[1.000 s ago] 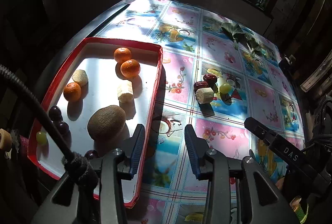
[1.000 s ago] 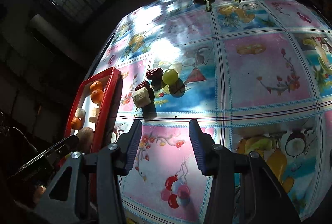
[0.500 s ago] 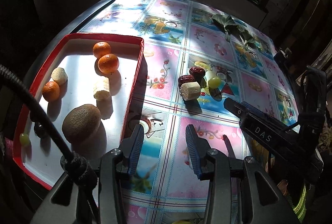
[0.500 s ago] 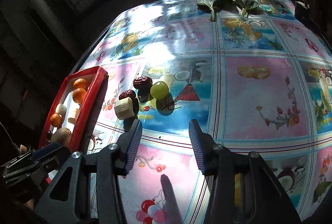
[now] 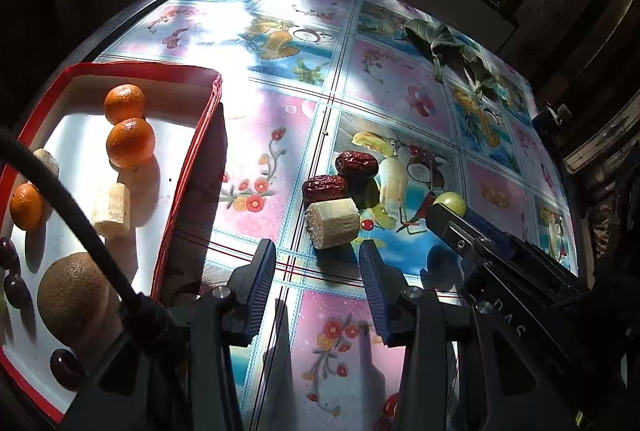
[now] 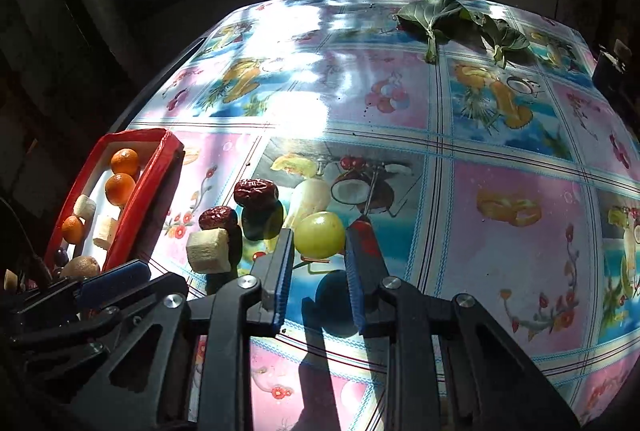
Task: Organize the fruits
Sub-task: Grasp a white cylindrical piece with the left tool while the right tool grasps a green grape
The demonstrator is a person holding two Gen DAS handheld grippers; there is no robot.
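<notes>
1. Right wrist view is showing the right gripper (image 6: 318,263) tilting steeply down over the table (image 6: 520,271), its jaws having just been closing and now pressing both sides of the green grape (image 6: 320,235), which is sitting on the flowered cloth.
2. Left gripper (image 5: 318,287) is also pointing steeply down, hovering above the table with its jaws apart; they have just been opening a little, and nothing is sitting between the pads.
3. Just ahead of those parted jaws the banana piece (image 5: 332,223) is lying on its side, its long axis running left to right in the left wrist view, its cut end facing left.
4. Two red dates (image 5: 324,187) are lying behind the banana piece, the nearer one touching it, each with its long axis roughly across the picture.
5. Off to the left the red tray (image 5: 188,167) is holding three oranges (image 5: 130,143), a kiwi (image 5: 74,297), two banana chunks (image 5: 112,209) and dark grapes (image 5: 66,369).
6. Only the left wrist view is showing the dark grapes clearly, while a black cable (image 5: 80,227) is crossing in front of the tray.
7. Only the right wrist view is showing the grape fully between the pads; the left one is catching just its top behind the other gripper's fingertip.
8. Green leaves (image 6: 452,17) are lying at the table's far edge in both views.
</notes>
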